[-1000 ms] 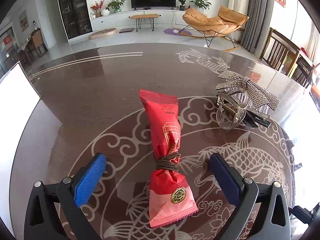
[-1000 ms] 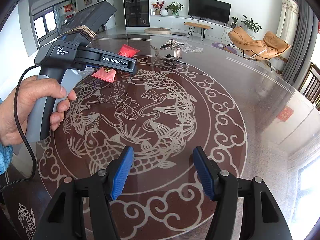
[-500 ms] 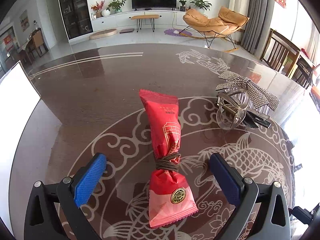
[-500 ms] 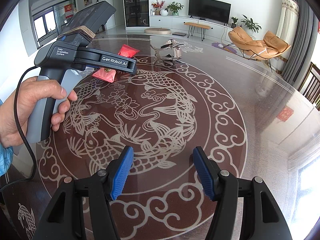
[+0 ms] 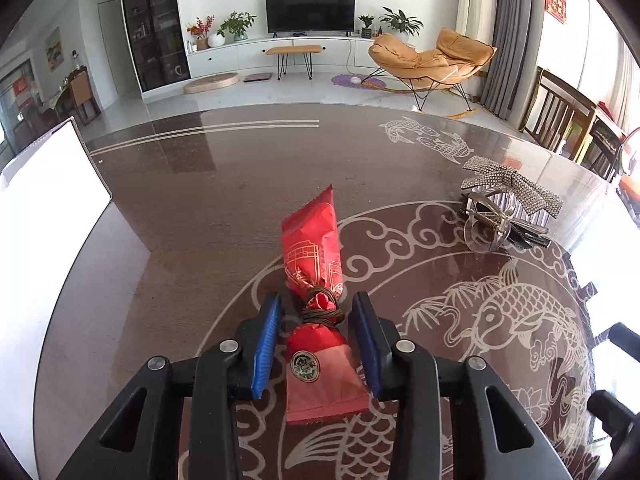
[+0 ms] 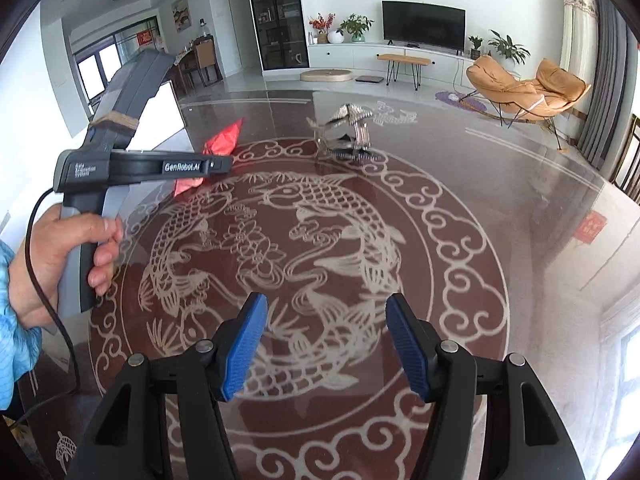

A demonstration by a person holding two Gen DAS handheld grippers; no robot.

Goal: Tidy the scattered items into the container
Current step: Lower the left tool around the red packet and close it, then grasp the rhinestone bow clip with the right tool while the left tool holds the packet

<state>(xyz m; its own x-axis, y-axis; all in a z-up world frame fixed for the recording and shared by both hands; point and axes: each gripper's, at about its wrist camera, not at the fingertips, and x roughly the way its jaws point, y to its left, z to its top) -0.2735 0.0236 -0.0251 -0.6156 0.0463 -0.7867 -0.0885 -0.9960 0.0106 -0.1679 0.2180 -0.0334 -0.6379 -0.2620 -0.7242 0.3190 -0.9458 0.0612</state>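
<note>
A red snack packet point(image 5: 314, 264), cinched at its middle by a brown hair tie point(image 5: 322, 314), is between the blue pads of my left gripper point(image 5: 318, 312). The jaws have closed on its waist and its far end tilts up off the table. In the right wrist view the packet point(image 6: 224, 142) shows beyond the left gripper's body point(image 6: 144, 166). A clear hair claw with a rhinestone bow point(image 5: 506, 208) lies on the table at the right; it also shows in the right wrist view point(image 6: 346, 132). My right gripper point(image 6: 322, 340) is open and empty over the table's koi pattern.
A white container point(image 5: 48, 200) stands at the table's left edge; it also shows in the right wrist view point(image 6: 162, 114). The round dark table point(image 5: 200, 200) has a glossy top. Wooden chairs point(image 5: 560, 116) stand at the far right.
My left gripper has closed from wide open onto the packet's waist, and the packet's far end has lifted. The right gripper has stayed open and still.
</note>
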